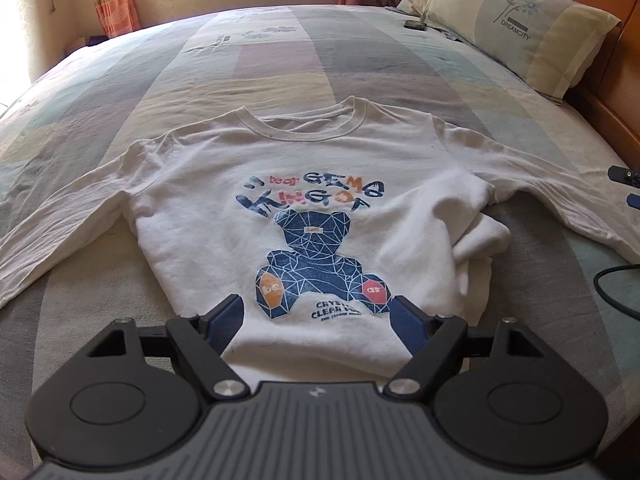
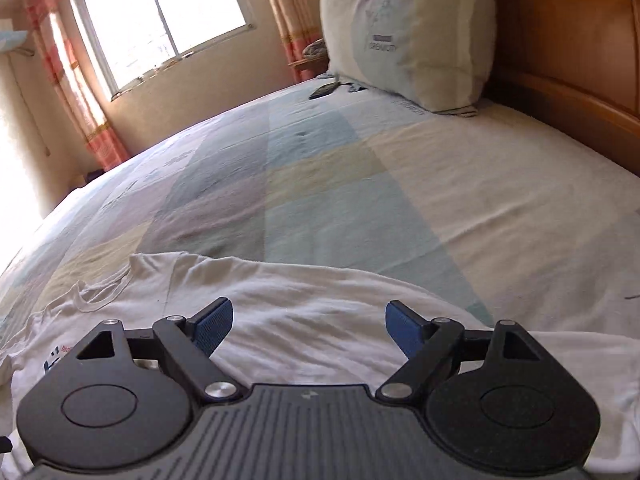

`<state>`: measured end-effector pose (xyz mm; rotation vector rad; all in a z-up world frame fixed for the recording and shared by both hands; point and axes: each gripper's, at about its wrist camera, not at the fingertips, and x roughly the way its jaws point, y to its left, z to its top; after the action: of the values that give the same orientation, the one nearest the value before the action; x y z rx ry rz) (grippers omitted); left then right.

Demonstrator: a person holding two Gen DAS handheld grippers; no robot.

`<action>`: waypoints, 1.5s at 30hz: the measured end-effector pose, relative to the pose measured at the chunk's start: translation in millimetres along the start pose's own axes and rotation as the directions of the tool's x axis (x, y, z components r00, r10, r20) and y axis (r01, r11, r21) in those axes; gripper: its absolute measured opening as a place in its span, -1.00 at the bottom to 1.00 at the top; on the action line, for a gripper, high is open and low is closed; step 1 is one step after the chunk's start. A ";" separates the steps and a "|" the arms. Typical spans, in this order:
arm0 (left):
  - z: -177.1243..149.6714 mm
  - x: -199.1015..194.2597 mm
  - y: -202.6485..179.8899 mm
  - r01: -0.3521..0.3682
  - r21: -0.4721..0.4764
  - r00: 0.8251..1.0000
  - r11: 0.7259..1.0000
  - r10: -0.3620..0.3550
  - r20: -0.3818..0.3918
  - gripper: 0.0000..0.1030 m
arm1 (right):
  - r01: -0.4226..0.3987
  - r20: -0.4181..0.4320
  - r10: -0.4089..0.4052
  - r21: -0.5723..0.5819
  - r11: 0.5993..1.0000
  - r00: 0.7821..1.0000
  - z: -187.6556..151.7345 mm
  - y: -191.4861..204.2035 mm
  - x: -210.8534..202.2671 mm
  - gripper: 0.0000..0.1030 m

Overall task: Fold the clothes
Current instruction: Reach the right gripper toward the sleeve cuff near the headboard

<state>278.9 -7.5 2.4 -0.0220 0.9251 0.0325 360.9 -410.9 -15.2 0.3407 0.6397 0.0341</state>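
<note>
A white long-sleeved shirt (image 1: 320,168) with a blue bear print lies face up on the bed, both sleeves spread out. Its right side is bunched into a loose fold (image 1: 472,228). My left gripper (image 1: 316,312) hovers open over the lower front near the hem, with nothing pinched between the pads. In the right wrist view, my right gripper (image 2: 308,320) stands open above the shirt's right sleeve (image 2: 320,292), its pads apart from the cloth. Blue fingertips (image 1: 619,173) of the right gripper show at the right edge of the left wrist view.
The bed (image 1: 280,60) wears a pastel patchwork sheet. A pillow (image 2: 404,36) leans on the wooden headboard (image 2: 568,48), with a small dark object (image 2: 324,90) beside it. A black cable (image 1: 612,288) lies at the right. A window (image 2: 160,20) and curtains are beyond.
</note>
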 end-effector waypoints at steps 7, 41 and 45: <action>8.3 11.3 -15.9 0.052 0.062 0.999 0.997 -0.051 -0.018 0.57 | 0.447 0.042 -0.445 -0.086 0.890 0.894 9.4 -99.8 -37.8 0.66; 5.1 14.4 -24.4 0.061 0.086 0.998 0.994 -0.059 -0.032 0.57 | 0.237 -0.032 -0.249 -0.204 0.950 0.968 -22.8 -23.5 39.7 0.39; 1.8 13.4 -9.6 0.040 0.031 0.999 0.999 -0.040 -0.028 0.57 | 0.344 -0.024 -0.350 -0.133 0.930 0.937 -19.3 -70.3 10.6 0.43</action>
<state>288.8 -16.8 -7.1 -0.0114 0.9519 -0.0198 352.8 -470.0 -58.5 0.0995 0.7343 -0.2562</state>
